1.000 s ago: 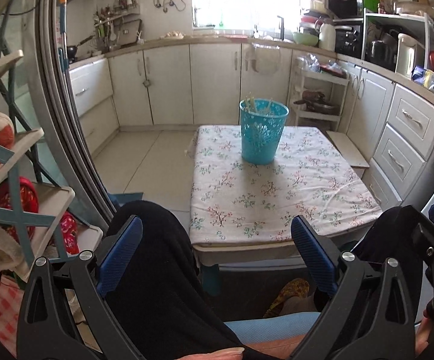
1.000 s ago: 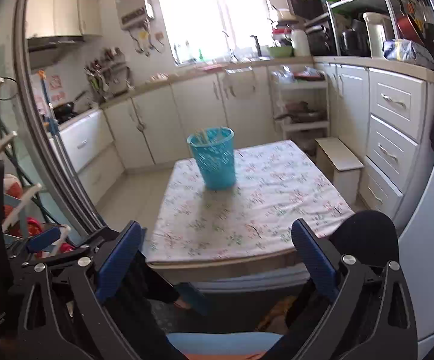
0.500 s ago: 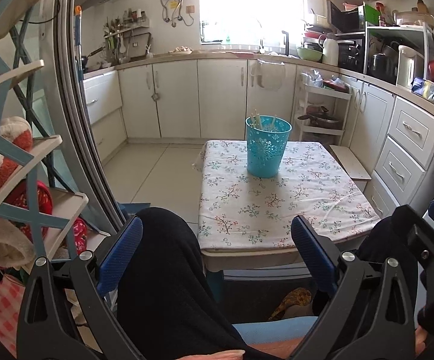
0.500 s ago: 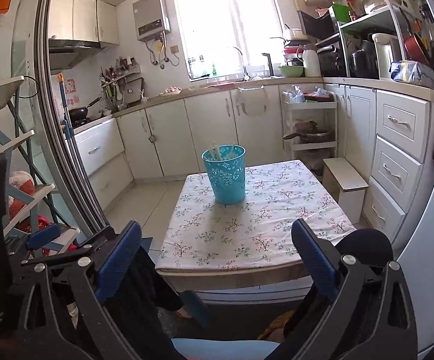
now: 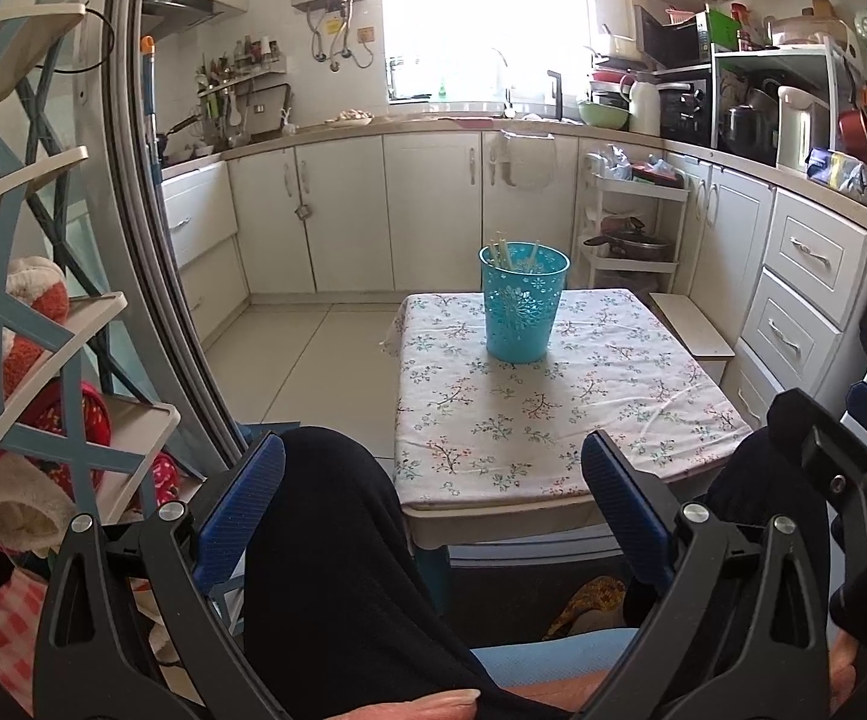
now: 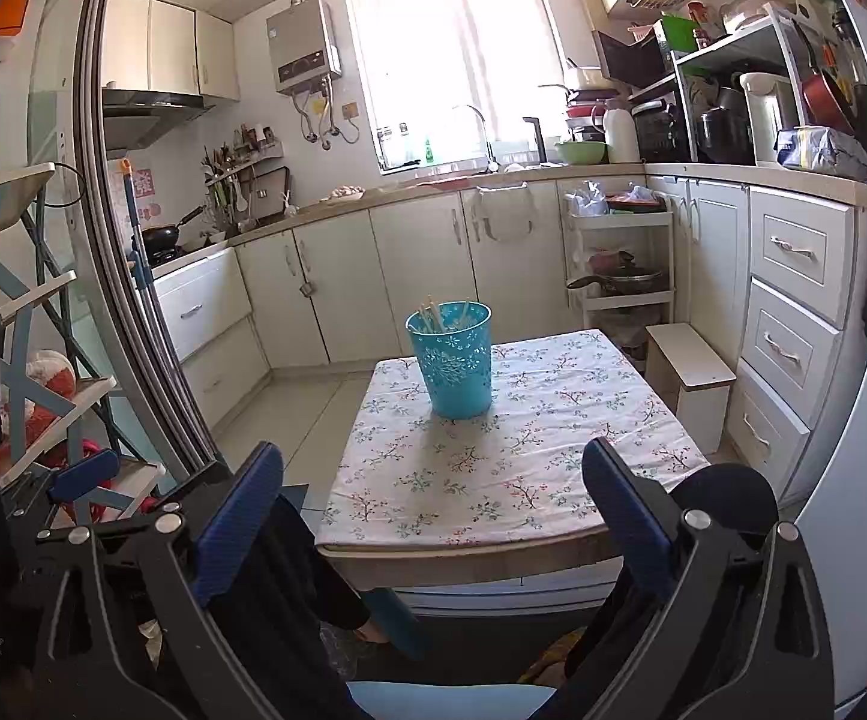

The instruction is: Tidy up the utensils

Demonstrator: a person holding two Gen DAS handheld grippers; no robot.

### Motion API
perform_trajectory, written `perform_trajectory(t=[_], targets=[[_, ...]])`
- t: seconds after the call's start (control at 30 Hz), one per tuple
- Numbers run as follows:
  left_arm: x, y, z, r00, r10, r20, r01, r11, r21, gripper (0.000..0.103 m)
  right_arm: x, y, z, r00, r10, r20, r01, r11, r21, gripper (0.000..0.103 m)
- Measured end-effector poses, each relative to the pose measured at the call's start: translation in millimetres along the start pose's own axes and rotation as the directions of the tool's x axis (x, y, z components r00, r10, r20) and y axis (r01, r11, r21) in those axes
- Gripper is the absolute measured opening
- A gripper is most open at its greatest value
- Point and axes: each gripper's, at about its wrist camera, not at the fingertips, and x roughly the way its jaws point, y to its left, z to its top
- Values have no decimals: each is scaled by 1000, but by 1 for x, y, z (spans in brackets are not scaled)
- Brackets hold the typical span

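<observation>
A blue perforated basket stands upright at the far end of a low table with a floral cloth; pale utensils stick out of its top. It also shows in the right wrist view, with the utensils inside and the table under it. My left gripper is open and empty, held back over the person's knees, short of the table's near edge. My right gripper is open and empty, also short of the near edge.
White kitchen cabinets run along the back and right walls. A small white stool stands right of the table. A blue-framed shelf with soft toys is at the left. The person's dark-clad legs sit below the grippers.
Both grippers have risen and drawn back from the table, so the basket looks smaller and farther. Both stay open and empty.
</observation>
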Motion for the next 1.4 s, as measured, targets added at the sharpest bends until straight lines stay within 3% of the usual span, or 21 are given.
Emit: perform_trajectory(t=[1.4], targets=[[-6, 7, -6, 1000, 10, 11, -10, 1000, -19, 95, -9, 4, 1, 1000, -1, 24, 2, 1000, -27, 96]])
